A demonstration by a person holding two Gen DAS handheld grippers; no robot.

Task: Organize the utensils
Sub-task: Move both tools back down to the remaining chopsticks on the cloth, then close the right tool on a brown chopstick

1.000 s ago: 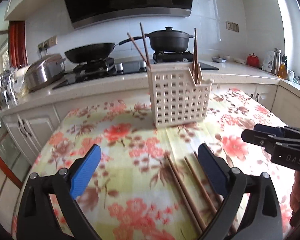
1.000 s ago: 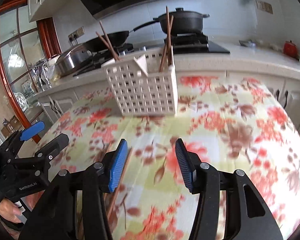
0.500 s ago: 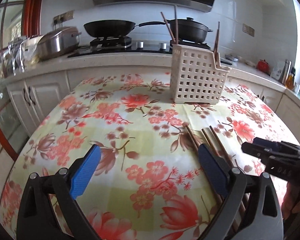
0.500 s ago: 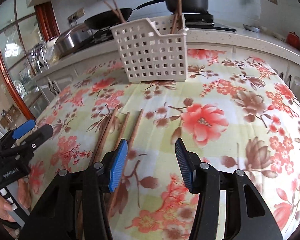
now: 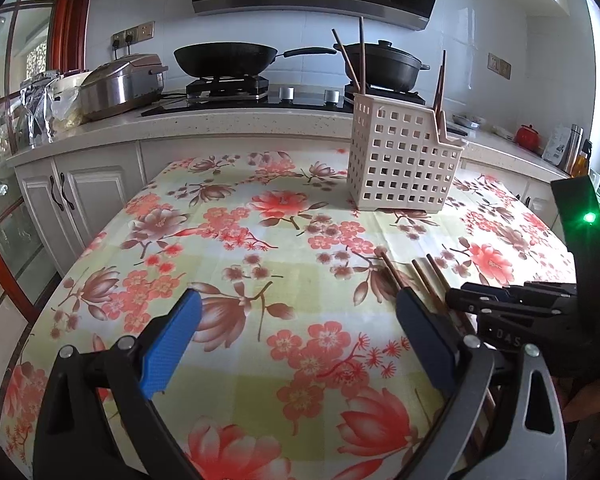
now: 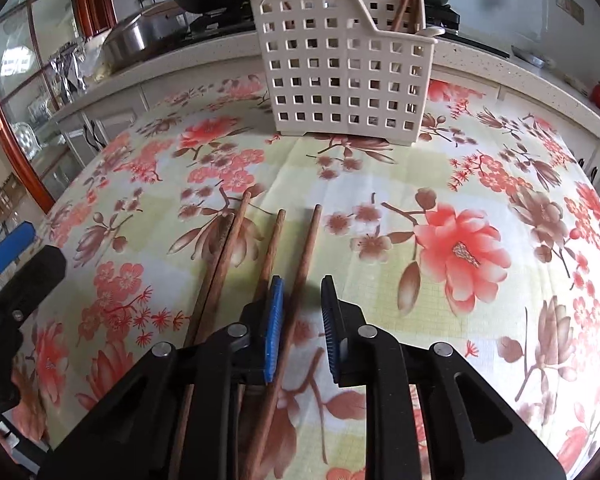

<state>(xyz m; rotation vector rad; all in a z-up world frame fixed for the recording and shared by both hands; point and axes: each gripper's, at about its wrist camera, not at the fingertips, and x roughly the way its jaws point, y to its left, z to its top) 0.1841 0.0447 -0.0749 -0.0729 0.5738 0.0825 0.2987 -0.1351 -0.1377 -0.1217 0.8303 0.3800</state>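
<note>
While my left gripper (image 5: 296,344) hangs wide open and empty over the flowered cloth of the worktop (image 5: 228,236), the work sits further right. Four loose wooden chopsticks (image 6: 236,248) lie side by side on the cloth, their tips pointing toward the white perforated utensil basket (image 6: 340,68), which stands upright at the far side with a few chopsticks already leaning in its compartments. My right gripper (image 6: 300,328) is low over the rightmost chopstick (image 6: 306,256); its jaws have just been closing and now stand narrow, the stick running between the blue pads (image 6: 274,324), close against the left one, with a gap still showing on the right, so I judge it not yet clamped. The neighbouring chopstick (image 6: 272,248) lies just beside the left pad; if I close skewed, I could pinch both or nudge one aside. Round sticks roll easily, and a hold this far toward one end might let the tip droop and catch on the basket rim.
</note>
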